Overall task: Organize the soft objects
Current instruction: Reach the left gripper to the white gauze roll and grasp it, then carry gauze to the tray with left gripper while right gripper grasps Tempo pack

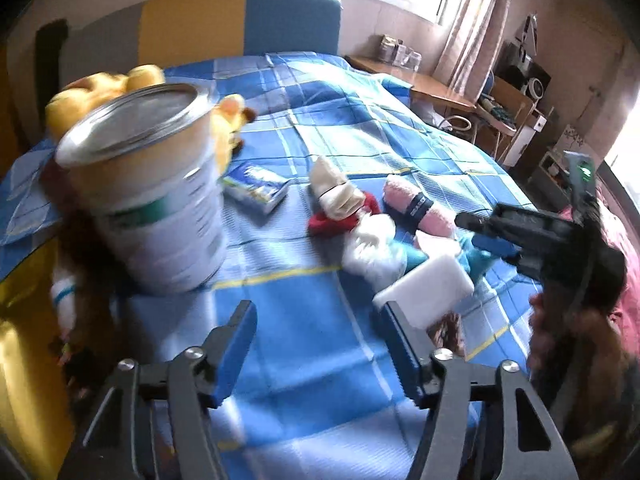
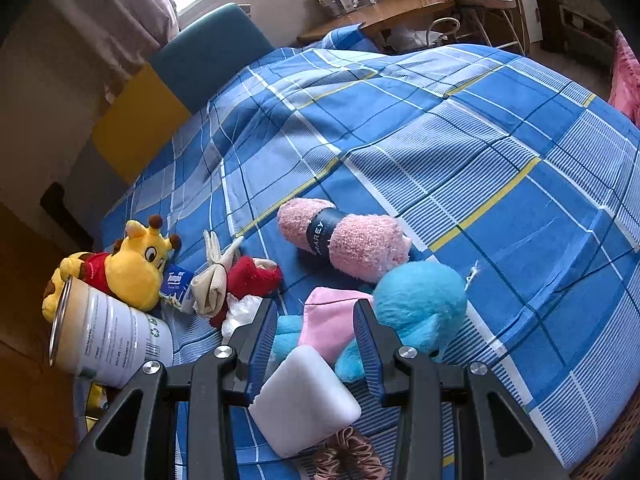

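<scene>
Covering the bed point(image 2: 460, 148) is a blue checked sheet, with a window and a wooden desk point(image 2: 384, 12) at the far side. The left claw point(image 1: 318, 328) hangs with jaws apart over bare sheet, the tin can point(image 1: 156, 200) far to its left. The right claw point(image 2: 316, 320) is narrow, its jaws open around a pink cloth point(image 2: 328, 320), seemingly without pressing it; the white sponge point(image 2: 306, 400) lies just near, the blue plush toy point(image 2: 416, 304) right, pink yarn point(image 2: 348, 240) beyond.
</scene>
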A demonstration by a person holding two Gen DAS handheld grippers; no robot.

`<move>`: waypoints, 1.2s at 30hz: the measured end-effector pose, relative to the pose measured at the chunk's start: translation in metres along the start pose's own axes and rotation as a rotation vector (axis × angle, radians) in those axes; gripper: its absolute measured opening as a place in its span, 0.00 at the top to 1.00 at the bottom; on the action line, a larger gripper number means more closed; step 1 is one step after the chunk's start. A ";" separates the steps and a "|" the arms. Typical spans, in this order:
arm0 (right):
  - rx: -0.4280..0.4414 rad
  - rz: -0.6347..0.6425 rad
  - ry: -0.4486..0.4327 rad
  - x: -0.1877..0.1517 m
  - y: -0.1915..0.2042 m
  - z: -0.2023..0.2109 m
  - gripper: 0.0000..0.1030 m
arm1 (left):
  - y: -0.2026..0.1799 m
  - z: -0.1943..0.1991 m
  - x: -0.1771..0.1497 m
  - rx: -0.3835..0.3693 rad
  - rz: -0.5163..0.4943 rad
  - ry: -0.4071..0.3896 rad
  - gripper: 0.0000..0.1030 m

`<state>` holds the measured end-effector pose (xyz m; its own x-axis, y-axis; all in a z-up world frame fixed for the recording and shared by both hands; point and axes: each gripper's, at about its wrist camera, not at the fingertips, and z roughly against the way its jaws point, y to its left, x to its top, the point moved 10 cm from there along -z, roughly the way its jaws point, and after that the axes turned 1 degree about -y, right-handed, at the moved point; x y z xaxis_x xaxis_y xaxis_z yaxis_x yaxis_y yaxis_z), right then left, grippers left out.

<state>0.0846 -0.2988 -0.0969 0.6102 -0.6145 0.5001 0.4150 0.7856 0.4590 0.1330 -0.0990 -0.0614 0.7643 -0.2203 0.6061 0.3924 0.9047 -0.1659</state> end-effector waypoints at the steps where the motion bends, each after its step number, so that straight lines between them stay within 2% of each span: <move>1: 0.004 -0.006 0.001 0.000 -0.001 0.001 0.62 | -0.004 -0.008 0.007 -0.007 0.001 0.005 0.39; 6: 0.032 -0.022 0.011 0.001 0.000 0.001 0.62 | -0.014 -0.051 0.042 -0.034 0.049 0.057 0.37; 8: 0.047 -0.024 0.022 0.000 0.002 0.000 0.62 | -0.018 -0.067 0.057 -0.029 0.051 0.060 0.30; 14: 0.089 -0.037 0.047 -0.002 0.005 -0.002 0.62 | -0.019 -0.120 0.086 0.001 0.067 0.103 0.30; 20: 0.117 -0.037 0.066 -0.006 0.010 -0.004 0.62 | -0.010 -0.168 0.104 0.018 0.106 0.146 0.32; 25: 0.126 -0.041 0.093 -0.011 0.011 -0.009 0.62 | -0.005 -0.199 0.101 0.022 0.127 0.210 0.32; 26: 0.124 -0.039 0.093 -0.011 0.011 -0.009 0.62 | -0.004 -0.204 0.099 0.016 0.134 0.223 0.36; 27: 0.120 -0.034 0.093 -0.011 0.012 -0.009 0.62 | -0.003 -0.206 0.099 0.004 0.144 0.228 0.41; 28: 0.118 -0.027 0.091 -0.012 0.012 -0.009 0.62 | -0.003 -0.206 0.098 -0.019 0.152 0.234 0.54; 32: 0.107 0.010 0.080 -0.012 0.017 -0.009 0.62 | -0.007 -0.192 0.099 -0.069 0.118 0.201 0.58; 36: 0.099 0.052 0.061 -0.011 0.021 -0.007 0.62 | -0.014 -0.156 0.091 -0.107 0.064 0.141 0.59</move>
<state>0.0915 -0.2749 -0.0976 0.6705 -0.5654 0.4804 0.3150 0.8032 0.5057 0.2773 -0.1891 -0.1252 0.8506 -0.2193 0.4778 0.3871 0.8762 -0.2870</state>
